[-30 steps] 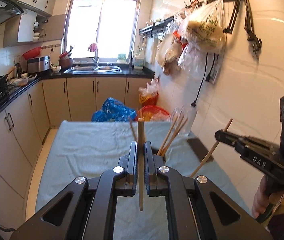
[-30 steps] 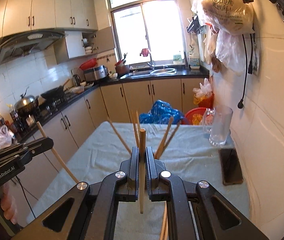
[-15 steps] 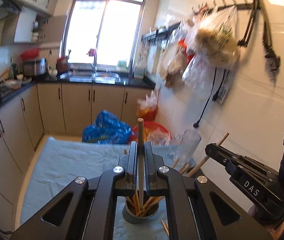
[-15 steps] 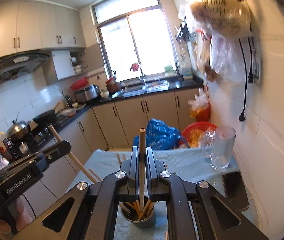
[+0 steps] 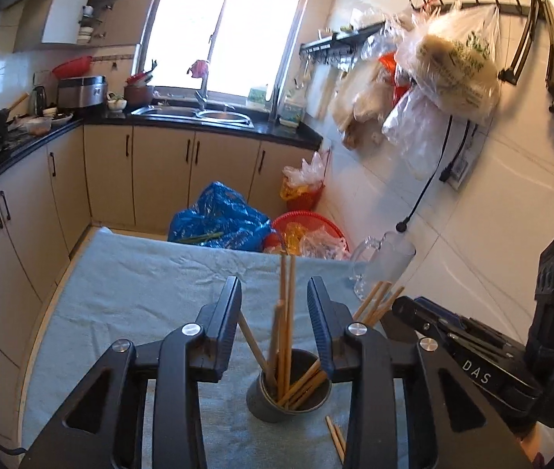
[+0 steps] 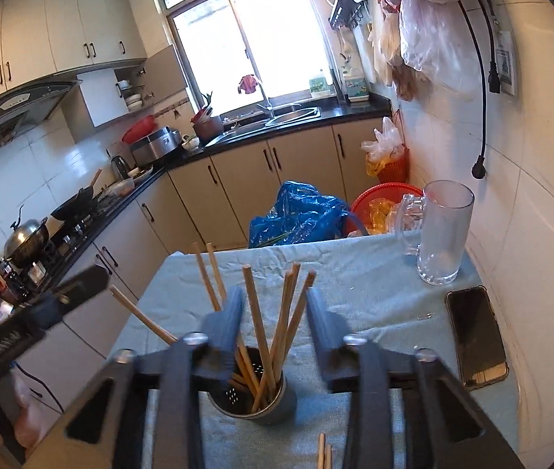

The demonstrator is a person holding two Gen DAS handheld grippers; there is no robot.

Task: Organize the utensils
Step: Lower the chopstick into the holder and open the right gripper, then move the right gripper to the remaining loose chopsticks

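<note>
A grey metal holder full of wooden chopsticks stands on the blue-grey cloth of the table. My left gripper hangs just above it with its jaws opening. Upright chopsticks show in the gap, and the pads touch none of them. My right gripper, blurred, is over the same holder with its jaws opening too, and sticks rise free between them. Each gripper's black tip shows in the other's view, the right one and the left one.
Loose chopsticks lie on the cloth in front of the holder. A glass mug and a phone sit by the tiled wall on the right. A blue bag and a red basket lie beyond the far edge.
Both grippers came forward and down over the holder, each shut on one chopstick. Both sets of jaws have now parted, and those sticks stand in the holder.
</note>
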